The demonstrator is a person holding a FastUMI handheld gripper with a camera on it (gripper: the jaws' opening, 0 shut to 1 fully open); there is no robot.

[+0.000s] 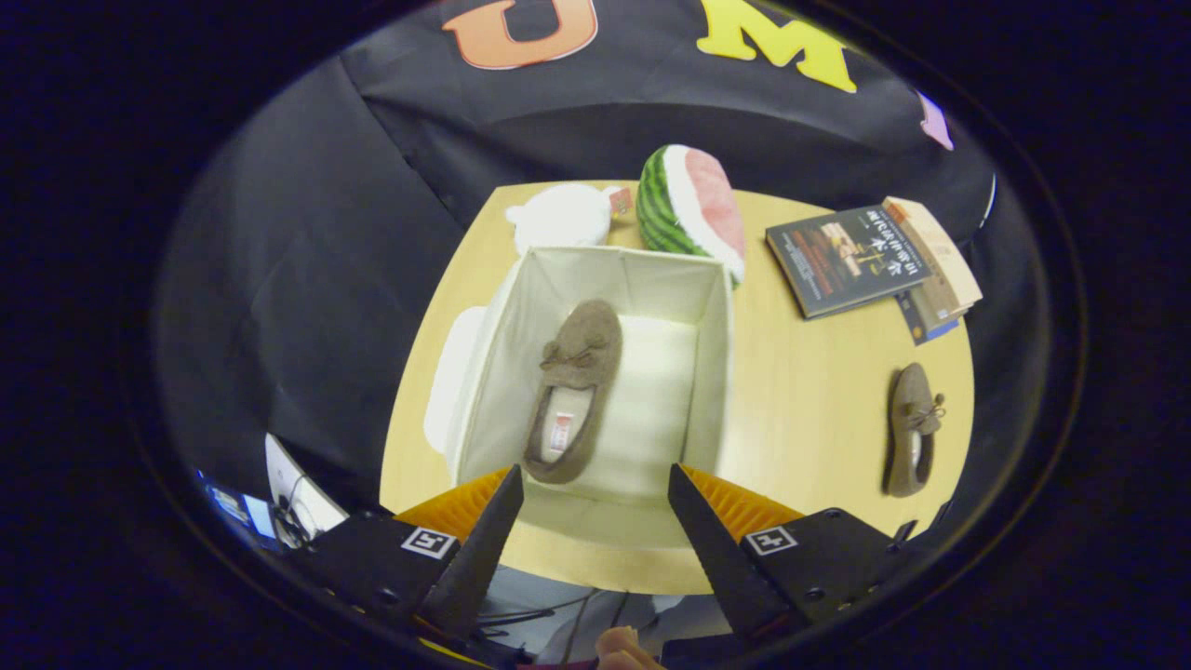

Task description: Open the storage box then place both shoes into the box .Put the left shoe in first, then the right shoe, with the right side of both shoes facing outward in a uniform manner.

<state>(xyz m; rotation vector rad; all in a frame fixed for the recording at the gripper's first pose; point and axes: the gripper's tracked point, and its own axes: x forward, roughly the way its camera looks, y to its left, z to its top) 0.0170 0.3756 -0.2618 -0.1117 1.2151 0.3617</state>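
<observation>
The white fabric storage box (715,344) stands open on the wooden table (819,391), its lid (448,372) lying against its left side. One brown slipper (572,386) lies on the box floor along the left wall, toe pointing away. The second brown slipper (912,428) rests on the table well to the right of the box. My gripper (595,484) hovers high above the box's near edge, open, with nothing between its fingers.
Beyond the box sit a white plush toy (563,216) and a watermelon-slice plush (693,207). A stack of books (870,261) lies at the far right of the table. A person's fingers (625,645) show below the gripper.
</observation>
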